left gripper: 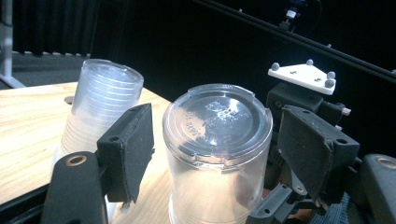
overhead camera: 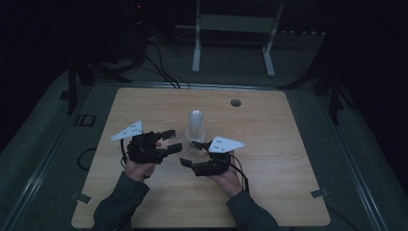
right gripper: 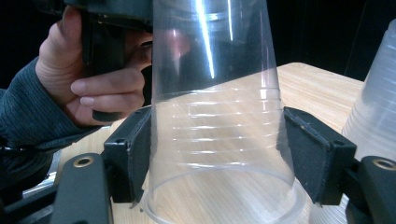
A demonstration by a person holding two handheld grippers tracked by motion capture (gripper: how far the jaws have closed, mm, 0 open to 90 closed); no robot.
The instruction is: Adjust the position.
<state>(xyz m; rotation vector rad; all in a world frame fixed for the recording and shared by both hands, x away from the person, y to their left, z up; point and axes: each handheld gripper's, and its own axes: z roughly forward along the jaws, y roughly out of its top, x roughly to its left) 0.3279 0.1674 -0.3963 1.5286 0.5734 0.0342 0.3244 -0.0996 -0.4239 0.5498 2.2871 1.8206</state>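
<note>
A single clear plastic cup stands upside down, base up, between both grippers. My left gripper is open around the cup's top, with a small gap at each pad. My right gripper is lower on the same cup, both pads pressed against its wall just above the rim. Beside them is a stack of clear cups, also upside down, at the table's middle. In the high view my left gripper and right gripper meet just in front of that stack.
The wooden table has a round cable hole at its back. A white metal frame and dark cables lie on the floor beyond it. The person's left hand is close behind the cup.
</note>
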